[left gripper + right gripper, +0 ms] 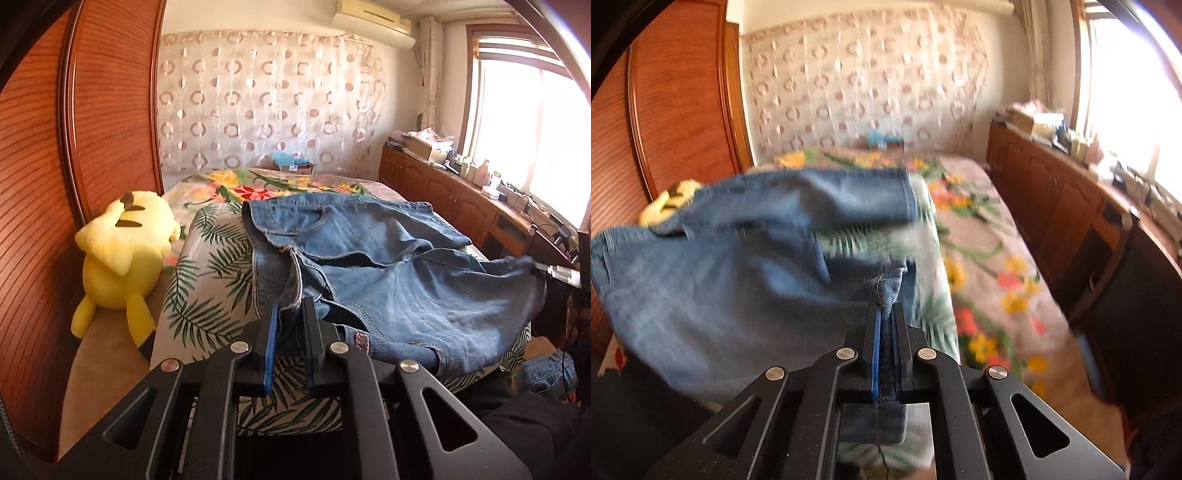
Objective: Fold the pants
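Denim hem sits clamped in my right gripper (885,314); left gripper (290,314) grips another edge of the pants (388,266), which sprawl ahead on the bed (207,280), rumpled. No fold made yet, I judge; all folding remains

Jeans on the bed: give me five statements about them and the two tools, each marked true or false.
1. The left tool is shut on the jeans. True.
2. The right tool hangs open over the bed. False: it is shut on a denim hem.
3. A yellow plush toy sits beside the wooden wardrobe. True.
4. The jeans are black. False: they are blue denim.
5. The bedspread is plain white. False: it carries flowers and leaves.
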The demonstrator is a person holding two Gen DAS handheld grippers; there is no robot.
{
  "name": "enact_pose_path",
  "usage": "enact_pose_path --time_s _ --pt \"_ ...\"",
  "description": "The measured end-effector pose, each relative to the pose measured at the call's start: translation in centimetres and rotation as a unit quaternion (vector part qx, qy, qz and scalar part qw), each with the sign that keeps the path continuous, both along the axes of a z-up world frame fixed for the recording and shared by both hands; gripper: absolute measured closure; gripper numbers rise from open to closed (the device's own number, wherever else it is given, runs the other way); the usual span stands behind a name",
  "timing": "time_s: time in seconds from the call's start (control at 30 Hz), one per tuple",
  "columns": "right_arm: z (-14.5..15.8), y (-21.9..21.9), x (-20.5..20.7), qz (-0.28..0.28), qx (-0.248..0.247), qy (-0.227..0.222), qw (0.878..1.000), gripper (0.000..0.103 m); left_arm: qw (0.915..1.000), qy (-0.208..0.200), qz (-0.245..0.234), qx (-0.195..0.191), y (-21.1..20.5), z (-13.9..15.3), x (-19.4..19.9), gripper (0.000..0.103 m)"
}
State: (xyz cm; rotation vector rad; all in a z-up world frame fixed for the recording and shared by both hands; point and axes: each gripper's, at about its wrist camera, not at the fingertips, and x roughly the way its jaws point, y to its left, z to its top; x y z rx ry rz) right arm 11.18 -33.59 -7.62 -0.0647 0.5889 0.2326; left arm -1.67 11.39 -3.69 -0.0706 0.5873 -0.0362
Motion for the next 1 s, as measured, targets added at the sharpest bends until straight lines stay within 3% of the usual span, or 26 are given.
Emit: enact_pose_path --time_s 0.2,0.43,0.5,0.63,0.77,1.0 --pt "0.8 3.0 4.4 0.054 0.032 -0.012 0.998 0.098 0.9998 0.019 0.004 -0.002 0.2 -1.6 1.2 0.090" --pt "-3.1 8.7 7.1 0.128 0.028 0.041 0.991 0.098 0.9992 0.039 0.002 -0.001 -0.1 -3.0 1.3 0.090" --pt "-3.8 8.3 6.3 0.127 0.029 0.044 0.990 0.094 0.9992 0.041 0.000 -0.001 -0.2 -3.2 1.3 0.090" --pt "-3.1 5.5 4.2 0.102 0.036 0.035 0.994 0.067 0.9989 0.047 -0.002 0.000 -0.3 -3.7 1.3 0.090" --pt "-2.5 2.1 0.2 0.067 0.029 0.020 0.997 0.062 0.9988 0.048 -0.004 -0.003 -0.4 -3.9 1.5 0.090" --pt "-3.8 -1.1 -7.5 0.027 0.019 0.056 0.998 0.059 0.9988 0.049 -0.005 -0.001 -0.5 -4.0 1.6 0.090"
